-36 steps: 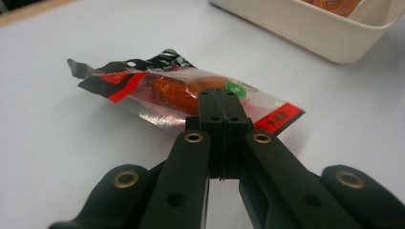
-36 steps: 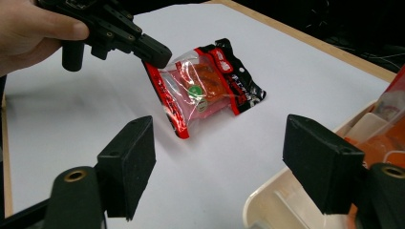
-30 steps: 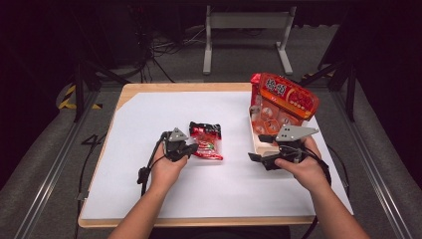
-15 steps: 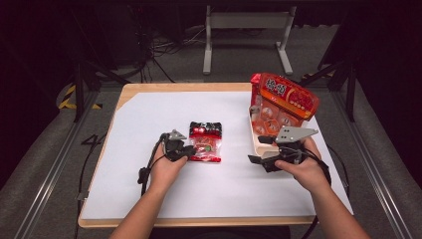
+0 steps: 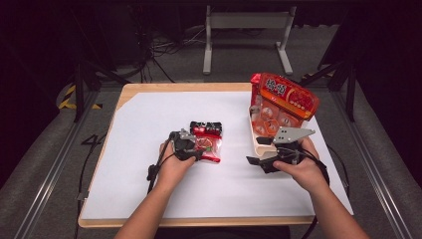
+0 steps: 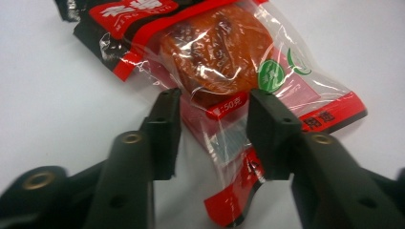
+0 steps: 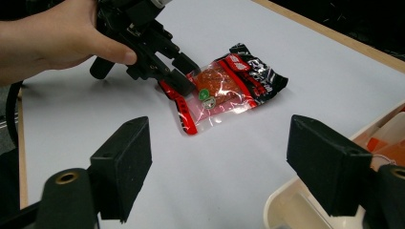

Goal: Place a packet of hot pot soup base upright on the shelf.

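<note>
A dark room surrounds a wooden desk [image 5: 149, 89] covered with a white sheet [image 5: 149, 149]; cables and a grey metal stand [image 5: 246, 30] lie on the floor beyond its far edge.

Left of centre, the left hand-held gripper [image 5: 198, 148] points right at a small snack packet [image 5: 206, 142] lying flat on the sheet. The packet is clear with red and black printed ends, and a round orange-brown piece shows through the film. In the left gripper view the two black jaws straddle the near part of the snack packet [image 6: 224, 62]; they have just been closing a little after opening, with the packet's film between them. The left pad stands clear of the wrapper, and the grip is not tight, so the jaws read as open around it. The right gripper view shows the left hand-held gripper [image 7: 184, 78] at the packet's left edge.

On the right, the right hand-held gripper [image 5: 259, 158] rests low on the sheet, its jaws spread wide with nothing between them. Just beyond it stands a cream tray [image 5: 259, 144] tucked into a large red bag [image 5: 283, 99].
</note>
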